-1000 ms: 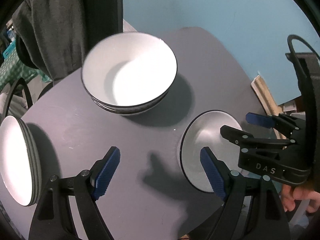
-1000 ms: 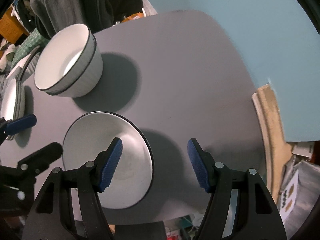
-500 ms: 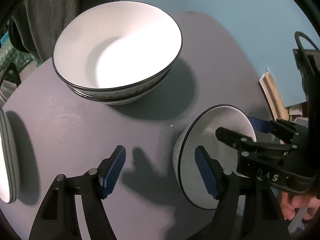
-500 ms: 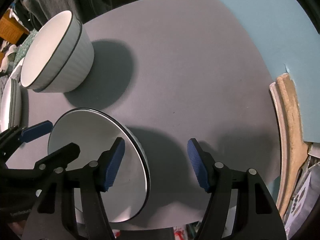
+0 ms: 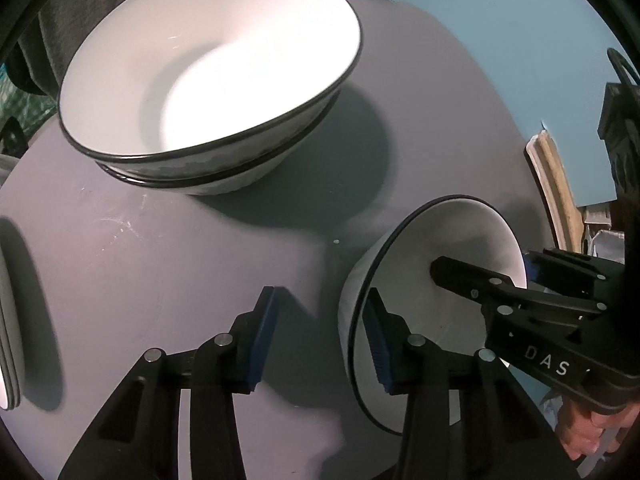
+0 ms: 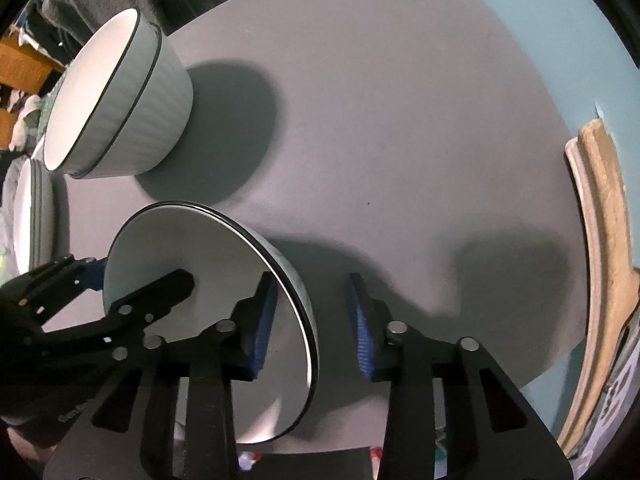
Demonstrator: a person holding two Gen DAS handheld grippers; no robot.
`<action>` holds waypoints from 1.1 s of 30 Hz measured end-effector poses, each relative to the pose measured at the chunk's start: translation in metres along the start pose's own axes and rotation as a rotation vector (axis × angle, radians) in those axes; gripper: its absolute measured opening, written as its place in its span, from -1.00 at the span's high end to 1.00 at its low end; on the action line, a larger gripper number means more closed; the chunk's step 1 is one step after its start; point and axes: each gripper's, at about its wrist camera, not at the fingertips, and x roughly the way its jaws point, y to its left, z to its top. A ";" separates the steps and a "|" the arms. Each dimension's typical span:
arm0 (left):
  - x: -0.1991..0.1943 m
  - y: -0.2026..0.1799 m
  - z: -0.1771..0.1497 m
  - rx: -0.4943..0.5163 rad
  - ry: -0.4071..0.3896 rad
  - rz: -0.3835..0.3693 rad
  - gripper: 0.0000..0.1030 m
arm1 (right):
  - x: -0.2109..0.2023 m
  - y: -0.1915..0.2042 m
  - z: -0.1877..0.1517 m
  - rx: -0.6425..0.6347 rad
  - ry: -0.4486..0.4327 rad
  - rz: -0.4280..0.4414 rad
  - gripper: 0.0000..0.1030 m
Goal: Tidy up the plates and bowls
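A small white bowl with a dark rim (image 5: pixel 452 240) (image 6: pixel 180 248) stands near the front edge of the grey round table (image 5: pixel 140 260) (image 6: pixel 400 120). My left gripper (image 5: pixel 320 320) straddles its left wall, one finger inside and one outside. Its jaws are closing, and the outer pad is still clear of the wall. My right gripper (image 6: pixel 312 312) straddles the opposite wall the same way, also closing, with gaps at both pads. Two larger nested bowls (image 5: pixel 208 68) (image 6: pixel 116 100) stand farther back. A stack of plates (image 5: pixel 8 320) (image 6: pixel 32 216) sits at the table's left edge.
Beyond the table's right edge leans a pale wooden frame (image 5: pixel 556 200) (image 6: pixel 608 240) on a teal floor. Dark clothing (image 5: pixel 60 20) hangs behind the nested bowls. A person's hand (image 5: pixel 588 440) holds the right gripper's handle.
Both grippers have come down over the small bowl and their jaws have narrowed around its opposite walls. The nested bowls now look larger and nearer in the left wrist view.
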 end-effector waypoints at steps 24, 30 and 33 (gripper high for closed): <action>0.005 -0.028 -0.021 -0.065 0.026 0.007 0.77 | -0.004 0.013 0.023 0.052 0.037 0.028 0.84; -0.012 -0.025 -0.023 -0.061 0.011 0.019 0.77 | -0.021 0.019 0.023 0.020 0.030 0.025 0.84; -0.021 -0.025 -0.021 -0.074 -0.006 0.017 0.77 | -0.032 0.030 0.027 -0.004 0.020 0.017 0.85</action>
